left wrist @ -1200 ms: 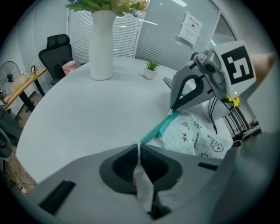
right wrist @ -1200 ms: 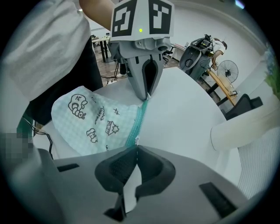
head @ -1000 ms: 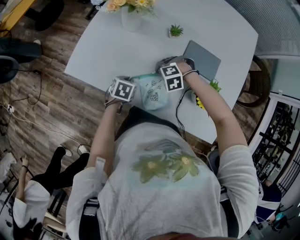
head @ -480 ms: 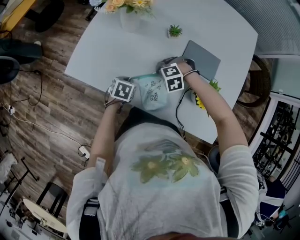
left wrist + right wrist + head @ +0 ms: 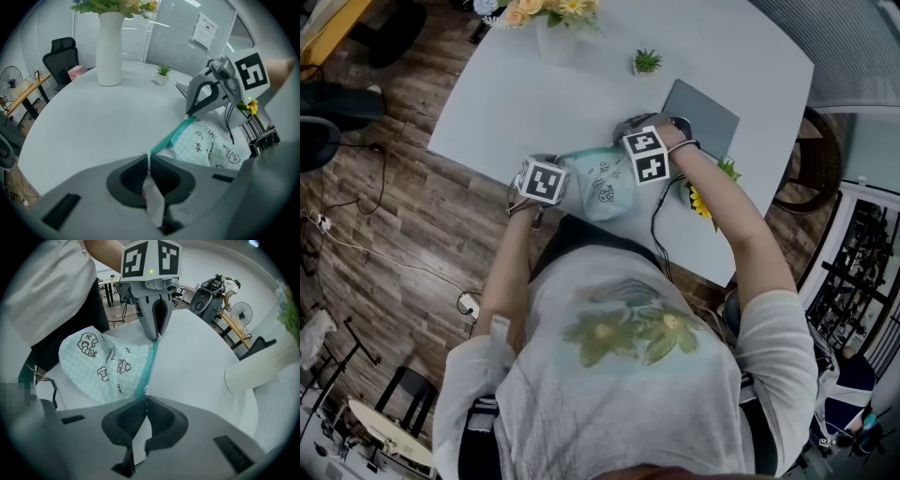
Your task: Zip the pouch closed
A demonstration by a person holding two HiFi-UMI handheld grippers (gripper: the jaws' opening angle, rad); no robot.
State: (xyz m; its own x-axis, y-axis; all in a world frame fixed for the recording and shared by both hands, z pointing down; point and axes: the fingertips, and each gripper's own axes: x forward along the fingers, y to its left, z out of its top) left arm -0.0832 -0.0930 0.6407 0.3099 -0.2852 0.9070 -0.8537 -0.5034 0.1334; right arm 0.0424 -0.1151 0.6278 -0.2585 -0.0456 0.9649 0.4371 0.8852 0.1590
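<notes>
A pale green checked pouch (image 5: 602, 183) with small black doodles lies at the near edge of the white tabletop (image 5: 516, 94), just in front of the person, stretched between the two claws. The left claw (image 5: 148, 158) has its jaws pressed together on a thin pale edge at one end of the pouch, which stands up in the slit between the pads. The right claw (image 5: 146, 397) is at the opposite end, jaws together on the small zipper pull (image 5: 146, 391), whose tip shows just above the pads. The teal zipper (image 5: 149, 364) runs in a straight, taut line from one claw to the other along the pouch's far side, and the stretch that shows looks joined. Both claws point steeply down at the tabletop, and each has its marker cube facing up in the head view. Farther back on the tabletop stand a white vase (image 5: 110, 51) of flowers and a small potted plant (image 5: 648, 62), well apart from the pouch. A grey laptop (image 5: 705, 111) lies flat near the right claw
</notes>
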